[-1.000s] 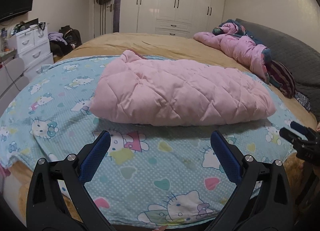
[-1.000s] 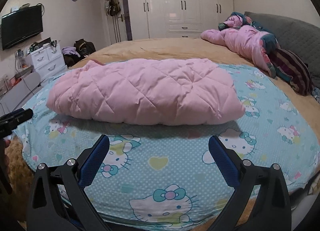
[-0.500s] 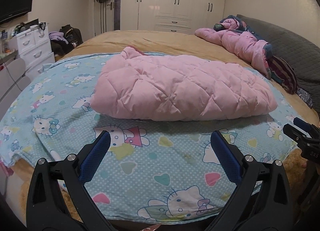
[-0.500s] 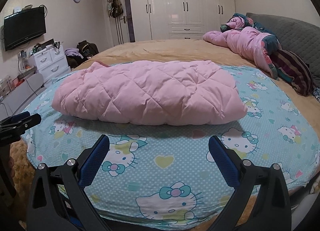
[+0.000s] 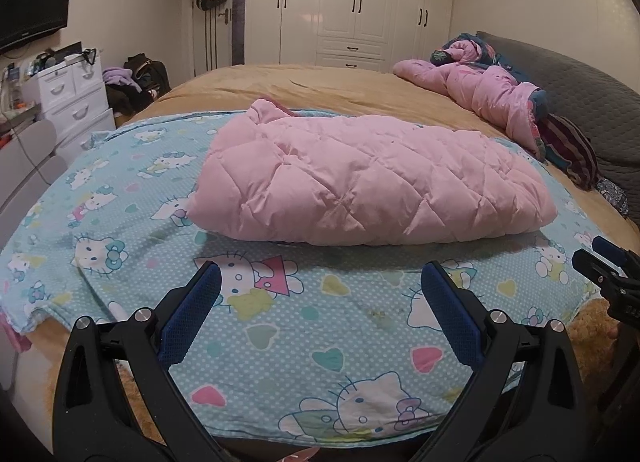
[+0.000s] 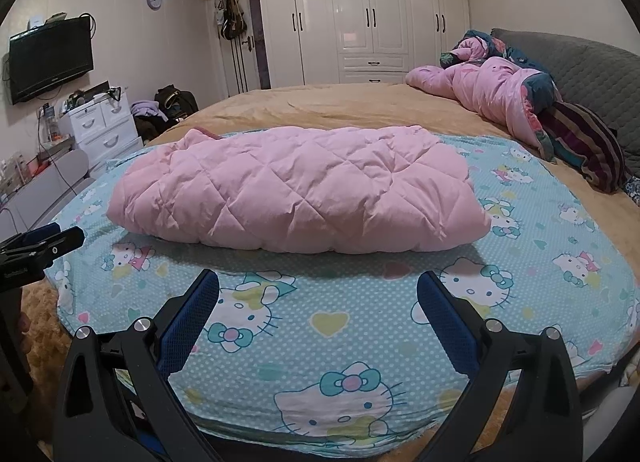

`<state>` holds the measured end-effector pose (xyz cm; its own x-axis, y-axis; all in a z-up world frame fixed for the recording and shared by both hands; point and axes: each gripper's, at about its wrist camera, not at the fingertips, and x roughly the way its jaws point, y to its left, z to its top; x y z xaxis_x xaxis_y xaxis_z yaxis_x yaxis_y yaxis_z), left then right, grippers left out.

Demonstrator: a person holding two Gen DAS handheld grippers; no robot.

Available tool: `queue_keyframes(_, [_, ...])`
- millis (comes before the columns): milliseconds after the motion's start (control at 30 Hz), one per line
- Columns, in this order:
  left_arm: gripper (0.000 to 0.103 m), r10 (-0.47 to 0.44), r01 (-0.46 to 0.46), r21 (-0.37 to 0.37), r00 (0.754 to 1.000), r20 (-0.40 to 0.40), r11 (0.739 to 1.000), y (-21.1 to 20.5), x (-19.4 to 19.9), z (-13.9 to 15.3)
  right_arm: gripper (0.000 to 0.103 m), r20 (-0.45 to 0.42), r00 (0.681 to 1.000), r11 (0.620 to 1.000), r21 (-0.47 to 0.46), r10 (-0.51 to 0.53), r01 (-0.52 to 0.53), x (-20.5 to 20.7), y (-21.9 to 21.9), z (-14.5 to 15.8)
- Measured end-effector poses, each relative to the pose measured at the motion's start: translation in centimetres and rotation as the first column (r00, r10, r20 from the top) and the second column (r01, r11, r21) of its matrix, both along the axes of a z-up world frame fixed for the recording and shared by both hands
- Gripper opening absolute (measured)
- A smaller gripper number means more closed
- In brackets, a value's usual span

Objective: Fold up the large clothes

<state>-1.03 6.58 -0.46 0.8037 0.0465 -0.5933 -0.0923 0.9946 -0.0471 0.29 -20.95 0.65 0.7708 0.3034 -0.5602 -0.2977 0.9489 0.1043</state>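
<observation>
- Pink quilted fabric, puffy and stitched in diamond shapes, makes the folded coat (image 5: 368,178) in the left wrist view; it lies as a thick oblong bundle on the blue cartoon-cat sheet (image 5: 280,322), which is spread over the tan bed (image 5: 320,86).
- The left hand-held gripper (image 5: 320,282) is low above the near edge of the sheet, its black plastic fingers with blue textured pads (image 5: 192,314) spread wide and holding nothing, apart from the coat.
- At the right border, the tip of the right hand-held gripper (image 5: 608,262) shows.
- In the right wrist view the same coat (image 6: 296,190) lies in the middle of the dotted sheet (image 6: 352,342), with a rounded, soft front edge.
- The right hand-held gripper (image 6: 318,282) is also wide open and empty, near the coat but not touching it.
- A crumpled pink duvet (image 6: 492,94) lies by the grey padded headboard (image 6: 592,66), and glossy white wardrobes (image 6: 360,14) stand behind.
</observation>
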Motion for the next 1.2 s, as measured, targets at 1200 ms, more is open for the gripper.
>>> queue_keyframes(1200, [0.094,0.018,-0.019,0.013,1.000,0.008,1.000,0.13,-0.24,0.64,0.099,0.001,1.000,1.000,-0.004,0.010,-0.010,-0.35,-0.09,0.32])
